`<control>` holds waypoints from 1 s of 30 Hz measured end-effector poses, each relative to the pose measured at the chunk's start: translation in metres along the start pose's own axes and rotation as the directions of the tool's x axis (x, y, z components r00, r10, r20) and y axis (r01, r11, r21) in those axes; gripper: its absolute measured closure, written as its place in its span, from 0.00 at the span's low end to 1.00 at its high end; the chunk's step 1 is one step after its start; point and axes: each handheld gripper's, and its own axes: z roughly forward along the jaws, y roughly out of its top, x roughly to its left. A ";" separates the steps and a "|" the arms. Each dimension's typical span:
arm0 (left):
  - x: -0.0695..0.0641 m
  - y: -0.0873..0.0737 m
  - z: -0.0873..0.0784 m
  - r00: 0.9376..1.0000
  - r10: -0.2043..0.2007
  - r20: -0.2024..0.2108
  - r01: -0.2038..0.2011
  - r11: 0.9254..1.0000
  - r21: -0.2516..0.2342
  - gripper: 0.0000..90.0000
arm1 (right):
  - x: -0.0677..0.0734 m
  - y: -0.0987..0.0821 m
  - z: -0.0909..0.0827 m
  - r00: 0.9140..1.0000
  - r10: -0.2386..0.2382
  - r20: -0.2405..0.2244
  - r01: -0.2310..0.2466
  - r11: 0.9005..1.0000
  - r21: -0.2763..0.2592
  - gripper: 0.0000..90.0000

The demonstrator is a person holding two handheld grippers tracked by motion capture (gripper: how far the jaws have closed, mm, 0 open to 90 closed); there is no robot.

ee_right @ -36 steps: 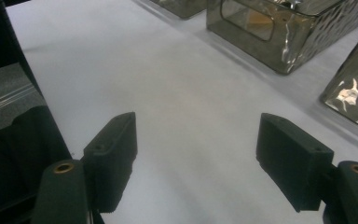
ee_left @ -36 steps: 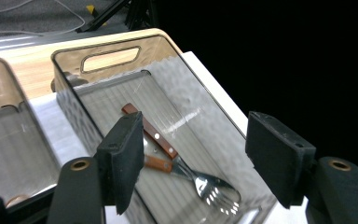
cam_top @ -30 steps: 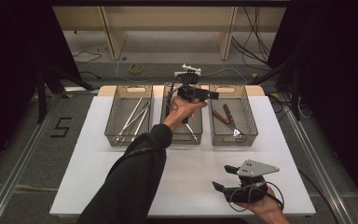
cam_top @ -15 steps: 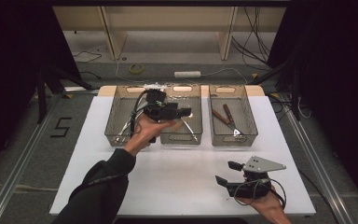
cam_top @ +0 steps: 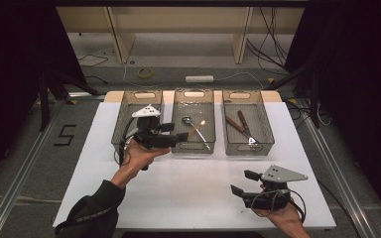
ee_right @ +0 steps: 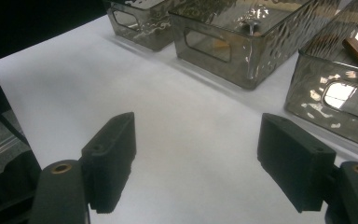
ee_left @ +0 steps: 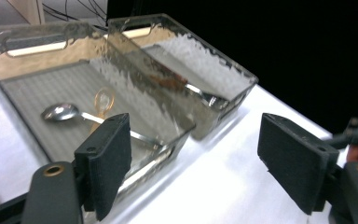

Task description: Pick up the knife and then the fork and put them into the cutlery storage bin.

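Three clear plastic bins stand in a row at the back of the white table. A spoon (cam_top: 194,128) (ee_left: 61,112) lies in the middle bin (cam_top: 193,96) (ee_left: 37,88). The right bin (cam_top: 265,129) (ee_left: 200,60) holds brown-handled knives (cam_top: 238,123). My left gripper (cam_top: 176,132) (ee_left: 193,144) hovers at the front of the left bin (cam_top: 124,116), pointing right toward the middle bin. Its jaws have just been opening and nothing is between them. My right gripper (cam_top: 242,182) (ee_right: 196,154) is held low over the table's front right, open and empty.
The white table (cam_top: 193,183) (ee_right: 177,107) has bare room in front of the bins, between the two hands. The left hand's sleeve and forearm (cam_top: 94,208) cross the front left. Cables and a tape roll (cam_top: 145,73) lie on the floor behind.
The left hand has swung left and back toward the person, from above the middle bin to the left bin's front. The right hand has stayed put.
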 end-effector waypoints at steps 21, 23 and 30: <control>-0.021 -0.074 -0.054 0.991 0.106 -0.080 -0.112 0.991 -0.078 0.25 | 0.005 0.000 -0.001 1.000 -0.006 0.002 0.006 1.000 -0.004 0.32; -0.022 -0.079 -0.058 0.991 0.105 -0.084 -0.111 0.991 -0.075 0.24 | 0.005 0.000 -0.001 1.000 -0.007 0.002 0.007 1.000 -0.004 0.32; -0.020 -0.093 -0.065 0.990 0.085 -0.108 -0.092 0.994 -0.064 0.24 | 0.007 -0.001 0.000 1.000 -0.005 0.003 0.005 1.000 0.002 0.31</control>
